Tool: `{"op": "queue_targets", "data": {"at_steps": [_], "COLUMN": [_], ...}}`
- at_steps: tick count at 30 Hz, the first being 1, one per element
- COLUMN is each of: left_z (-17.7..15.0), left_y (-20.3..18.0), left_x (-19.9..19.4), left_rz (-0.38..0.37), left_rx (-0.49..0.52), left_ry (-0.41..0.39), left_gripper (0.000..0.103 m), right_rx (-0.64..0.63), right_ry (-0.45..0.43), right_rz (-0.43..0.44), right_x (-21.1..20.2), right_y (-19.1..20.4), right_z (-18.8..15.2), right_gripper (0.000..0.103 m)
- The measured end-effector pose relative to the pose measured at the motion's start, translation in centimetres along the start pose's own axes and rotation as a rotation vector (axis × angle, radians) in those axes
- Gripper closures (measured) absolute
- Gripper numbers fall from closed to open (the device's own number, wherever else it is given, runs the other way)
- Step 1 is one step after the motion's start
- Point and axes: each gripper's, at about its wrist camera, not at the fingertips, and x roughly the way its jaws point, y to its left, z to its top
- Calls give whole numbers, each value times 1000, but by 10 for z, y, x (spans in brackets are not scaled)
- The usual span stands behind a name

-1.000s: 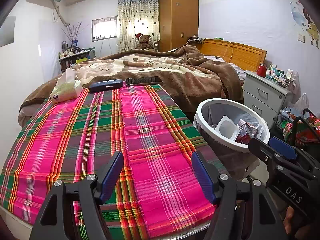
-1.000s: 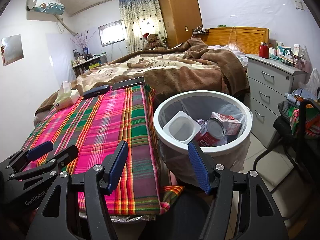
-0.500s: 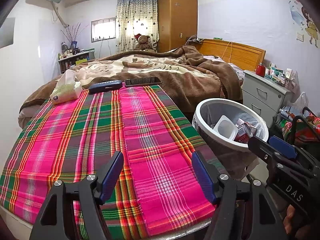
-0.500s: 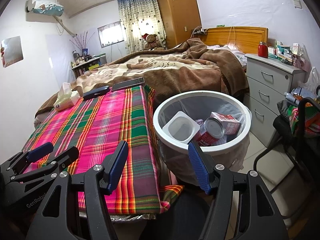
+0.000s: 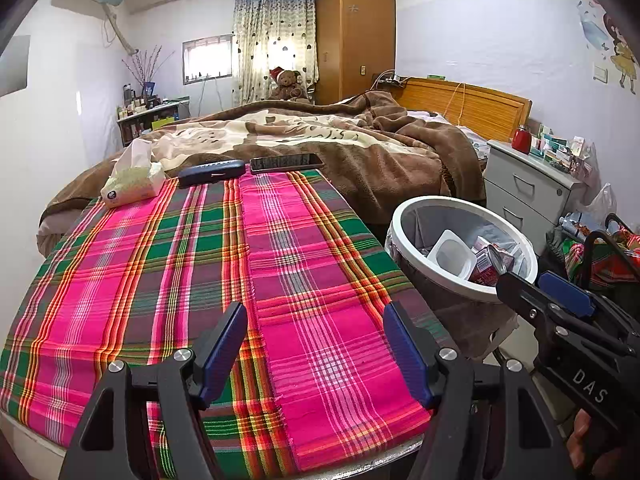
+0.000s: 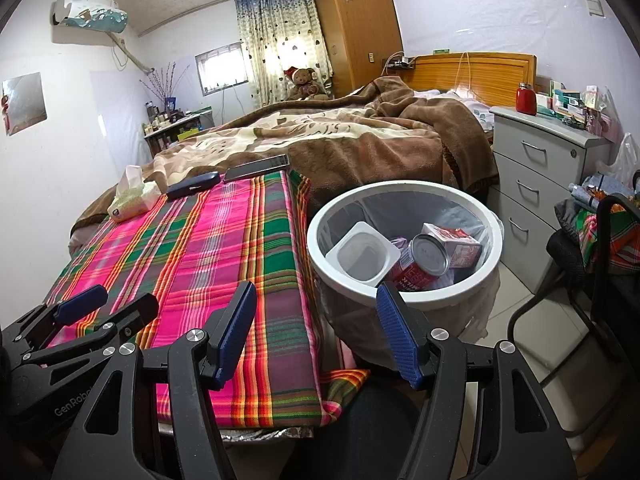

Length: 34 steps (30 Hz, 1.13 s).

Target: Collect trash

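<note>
A white-rimmed trash bin (image 5: 440,201) (image 6: 400,186) stands on the floor beside the table's right edge. Inside it lie a white plastic tub (image 6: 362,254), a red can (image 6: 430,258) and a red carton (image 6: 456,240). My left gripper (image 5: 314,320) hovers open over the near end of the plaid tablecloth (image 5: 160,260), nothing between its blue pads. My right gripper (image 6: 316,296) is open too, empty, over the gap between table edge and bin. Each gripper shows in the other's view: the right gripper (image 5: 522,280) and the left gripper (image 6: 128,300).
At the cloth's far end lie a tissue pack (image 5: 134,184), a dark case (image 5: 211,172) and a phone (image 5: 286,162). Behind is a bed with a brown blanket (image 5: 380,152). A grey drawer unit (image 6: 536,168) and a chair with clothes (image 6: 600,240) stand right.
</note>
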Motion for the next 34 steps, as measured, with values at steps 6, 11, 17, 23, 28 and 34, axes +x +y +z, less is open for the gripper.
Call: {"op": "queue_targets", "data": {"at_steps": [6, 11, 17, 23, 28, 34], "left_z": [0, 0, 0, -1, -2, -2], "left_y": [0, 0, 0, 1, 2, 3], "left_x": [0, 0, 0, -1, -2, -3], "left_rz": [2, 1, 1, -3, -9, -7], "left_rx": [0, 0, 0, -1, 0, -5], "left_ry": [1, 0, 1, -1, -2, 0], "left_gripper": [33, 33, 33, 33, 33, 33], "right_rx": [1, 0, 0, 0, -1, -1], "right_ry": [-1, 0, -1, -1, -1, 0], "right_rz": [2, 1, 2, 1, 1, 1], "right_x": [0, 0, 0, 0, -1, -1], "right_y": [0, 0, 0, 0, 2, 2], "right_z": [0, 0, 0, 0, 0, 0], "right_gripper": [39, 39, 39, 39, 39, 39]}}
